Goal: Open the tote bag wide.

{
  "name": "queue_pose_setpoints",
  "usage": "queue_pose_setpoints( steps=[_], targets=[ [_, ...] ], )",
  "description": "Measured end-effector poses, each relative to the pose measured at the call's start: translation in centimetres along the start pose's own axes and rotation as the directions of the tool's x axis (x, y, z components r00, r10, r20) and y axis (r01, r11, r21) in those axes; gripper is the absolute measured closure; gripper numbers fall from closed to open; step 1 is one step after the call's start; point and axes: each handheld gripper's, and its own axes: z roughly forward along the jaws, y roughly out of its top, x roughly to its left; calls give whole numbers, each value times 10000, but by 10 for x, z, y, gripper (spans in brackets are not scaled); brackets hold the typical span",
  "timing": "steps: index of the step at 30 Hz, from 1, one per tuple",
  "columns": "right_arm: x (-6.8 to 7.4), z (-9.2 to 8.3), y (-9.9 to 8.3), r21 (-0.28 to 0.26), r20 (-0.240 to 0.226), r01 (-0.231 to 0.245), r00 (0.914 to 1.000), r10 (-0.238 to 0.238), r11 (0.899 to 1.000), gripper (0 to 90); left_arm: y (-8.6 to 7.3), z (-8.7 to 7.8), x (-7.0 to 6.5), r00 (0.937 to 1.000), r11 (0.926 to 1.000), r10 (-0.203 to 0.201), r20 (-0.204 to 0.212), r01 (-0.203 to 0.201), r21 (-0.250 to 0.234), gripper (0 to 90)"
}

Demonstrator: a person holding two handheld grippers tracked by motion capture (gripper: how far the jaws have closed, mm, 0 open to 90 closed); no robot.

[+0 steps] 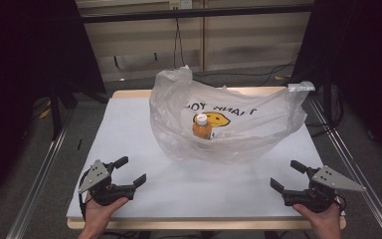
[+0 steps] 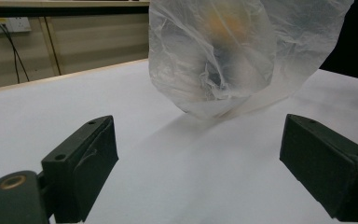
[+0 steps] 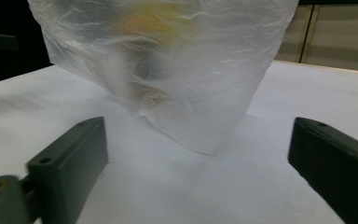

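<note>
A clear plastic bag (image 1: 224,124) stands open near the middle of the white table (image 1: 129,129), toward its far edge, with an orange bottle (image 1: 202,126) upright inside. The left gripper (image 1: 131,171) and the right gripper (image 1: 284,175) rest near the front corners, well apart from the bag, jaws spread and empty. Through the film the bottle looks blurred, perhaps touching a yellow print.

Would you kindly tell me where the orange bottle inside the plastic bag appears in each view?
High view: orange bottle upright at centre, inside the plastic bag.
Left gripper view: orange blur at top, through the bag.
Right gripper view: yellowish blur at top.
Shared landmark: the bag.
</note>
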Motion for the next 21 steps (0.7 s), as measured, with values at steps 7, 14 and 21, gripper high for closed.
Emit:
queue_pose_setpoints(
  steps=[7, 14, 21],
  targets=[
    [1, 4, -1, 154, -69, 51, 10000, -50, 9999, 118, 0, 2, 0, 10000, 9996, 87, -30, -86, 269, 137],
    [2, 8, -1, 335, -362, 89, 9993, -77, 9994, 242, -1, 1, -2, 9993, 9985, -251, 276, 237, 501, 305],
    [0, 7, 3, 184, -783, 36, 9969, -22, 9998, 477, 5, 0, -7, 9965, 9957, -364, 747, 298, 882, 518]
  ],
)
